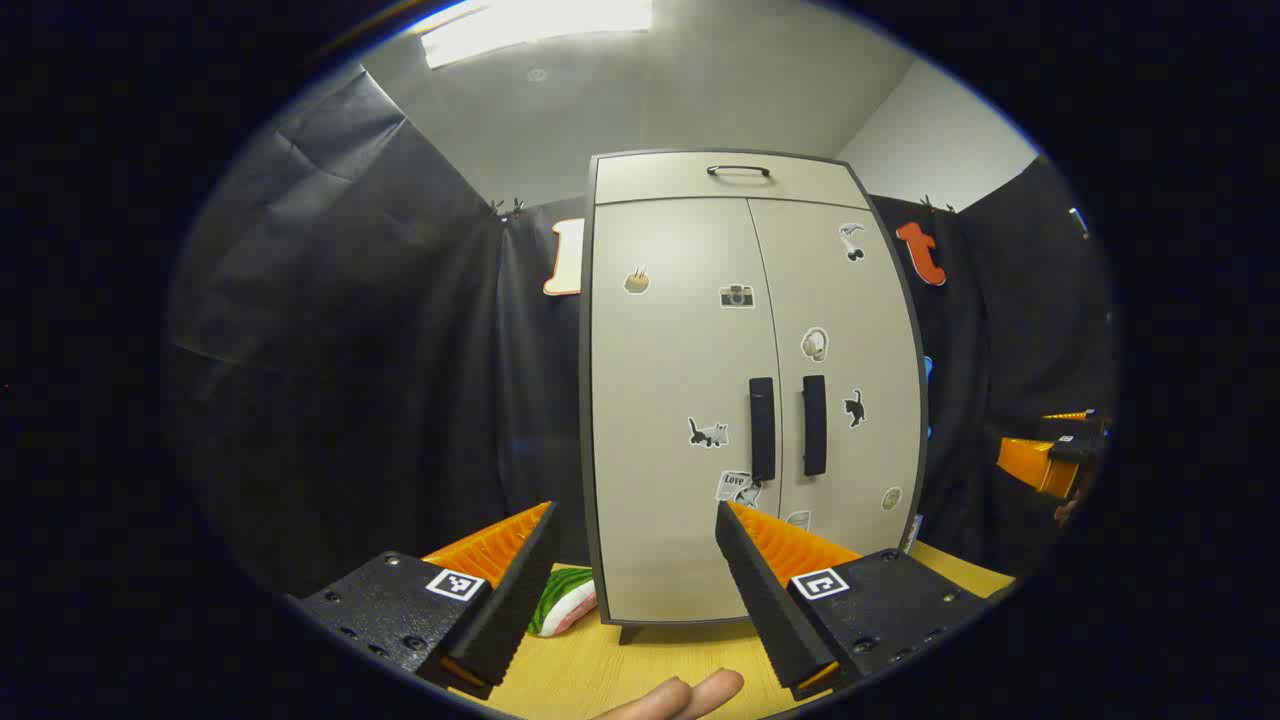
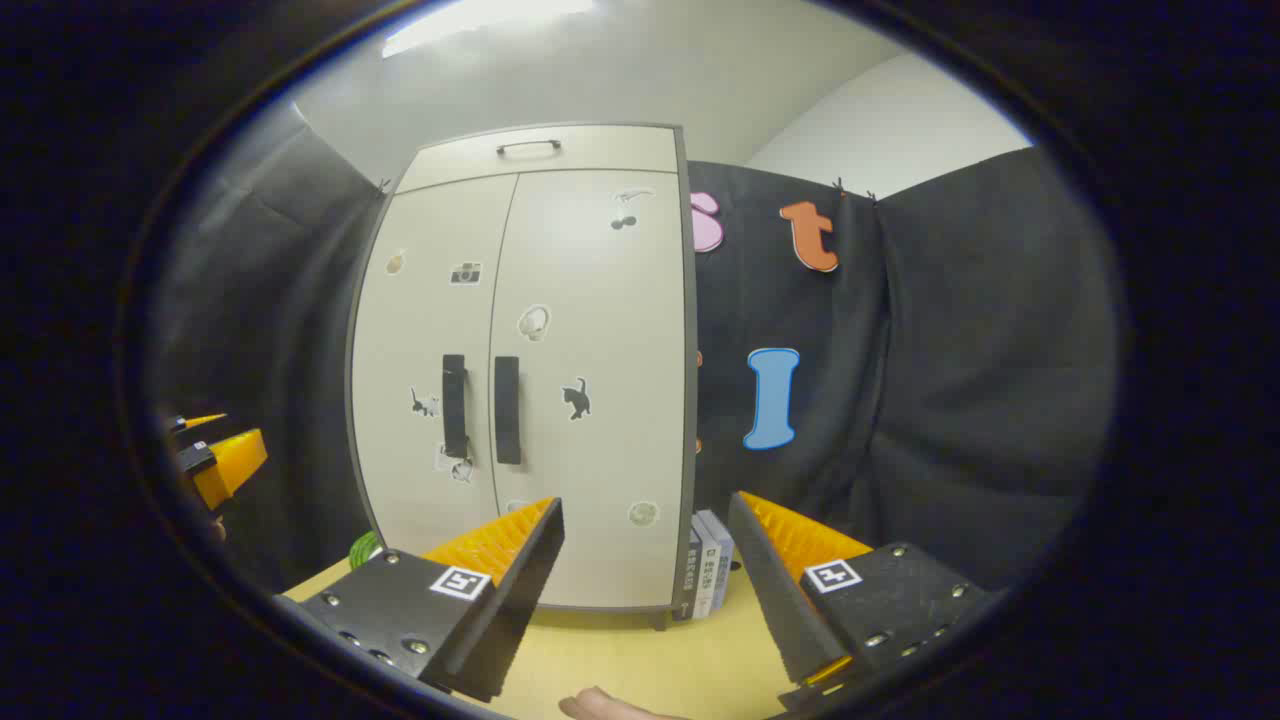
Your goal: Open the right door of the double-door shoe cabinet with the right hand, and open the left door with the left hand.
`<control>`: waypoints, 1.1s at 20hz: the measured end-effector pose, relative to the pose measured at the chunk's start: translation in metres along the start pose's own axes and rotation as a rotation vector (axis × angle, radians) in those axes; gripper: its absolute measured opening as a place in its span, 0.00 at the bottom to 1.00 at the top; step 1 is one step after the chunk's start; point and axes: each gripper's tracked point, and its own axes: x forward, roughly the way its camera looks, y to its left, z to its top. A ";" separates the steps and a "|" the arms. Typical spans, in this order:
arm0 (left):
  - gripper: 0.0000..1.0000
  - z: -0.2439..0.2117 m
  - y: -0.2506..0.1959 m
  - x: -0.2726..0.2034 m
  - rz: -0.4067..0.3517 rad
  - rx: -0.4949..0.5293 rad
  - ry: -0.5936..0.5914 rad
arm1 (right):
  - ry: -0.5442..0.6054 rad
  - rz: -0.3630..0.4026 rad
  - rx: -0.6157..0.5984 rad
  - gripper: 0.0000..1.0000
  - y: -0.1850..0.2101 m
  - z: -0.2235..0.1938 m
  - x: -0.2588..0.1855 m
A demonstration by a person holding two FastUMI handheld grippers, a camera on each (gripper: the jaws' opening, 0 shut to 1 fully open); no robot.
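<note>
A pale grey double-door shoe cabinet (image 1: 700, 400) (image 2: 570, 300) stands on a wooden table, both doors closed and dotted with stickers. Two dark vertical handles sit side by side at the middle seam: the left door handle (image 1: 762, 428) (image 2: 454, 405) and the right door handle (image 1: 814, 424) (image 2: 507, 409). My left gripper (image 1: 635, 540) is open, held short of the cabinet's lower left door. My right gripper (image 2: 645, 535) is open too, aimed at the cabinet's lower right corner. Each gripper also appears at the edge of the other's view, the right one (image 1: 1050, 455) and the left one (image 2: 215, 460).
A drawer with a slim handle (image 1: 738, 170) tops the cabinet. A green and white object (image 1: 565, 598) lies on the table (image 1: 640, 670) left of the cabinet. Books (image 2: 708, 560) stand at its right side. Black cloth walls surround the booth. Fingers (image 1: 690, 695) show at the bottom.
</note>
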 end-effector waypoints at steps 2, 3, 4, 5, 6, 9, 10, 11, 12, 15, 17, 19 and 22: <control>0.96 -0.002 -0.001 0.002 0.007 0.006 -0.003 | -0.006 -0.003 -0.007 0.98 -0.001 0.002 -0.001; 0.96 -0.004 -0.005 0.003 0.000 0.005 0.002 | -0.008 -0.010 -0.007 0.98 -0.001 0.003 -0.001; 0.95 -0.006 -0.008 0.005 -0.007 0.001 0.011 | -0.009 -0.014 -0.005 0.94 -0.001 0.003 -0.002; 0.96 -0.009 -0.011 0.005 -0.013 -0.005 0.018 | -0.007 -0.017 -0.003 0.94 0.000 0.003 -0.001; 0.95 -0.010 -0.014 0.005 -0.019 -0.006 0.023 | -0.003 -0.019 -0.004 0.94 0.000 0.003 -0.001; 0.96 -0.015 -0.020 0.005 -0.049 -0.026 0.046 | 0.011 -0.015 -0.015 0.98 0.001 0.003 -0.003; 0.96 -0.013 -0.019 0.006 -0.045 -0.029 0.040 | 0.011 -0.013 -0.017 0.98 0.001 0.003 -0.003; 0.94 -0.013 -0.016 0.008 -0.037 -0.029 0.036 | 0.010 -0.012 -0.019 0.98 0.001 0.004 -0.003; 0.95 -0.012 -0.013 0.008 -0.031 -0.032 0.035 | 0.009 -0.012 -0.021 0.98 0.002 0.004 -0.003; 0.94 -0.014 -0.008 0.008 -0.024 -0.035 0.034 | 0.014 -0.010 -0.020 0.98 0.005 0.001 0.000; 0.95 -0.014 -0.008 0.007 -0.031 -0.024 0.025 | 0.017 -0.010 -0.023 0.98 0.008 -0.001 0.004; 0.95 -0.017 -0.008 0.008 -0.039 -0.021 0.032 | 0.029 -0.011 -0.022 0.98 0.017 -0.002 0.018; 0.94 -0.022 -0.006 0.010 -0.045 -0.017 0.044 | 0.023 0.000 -0.025 0.98 0.029 -0.002 0.039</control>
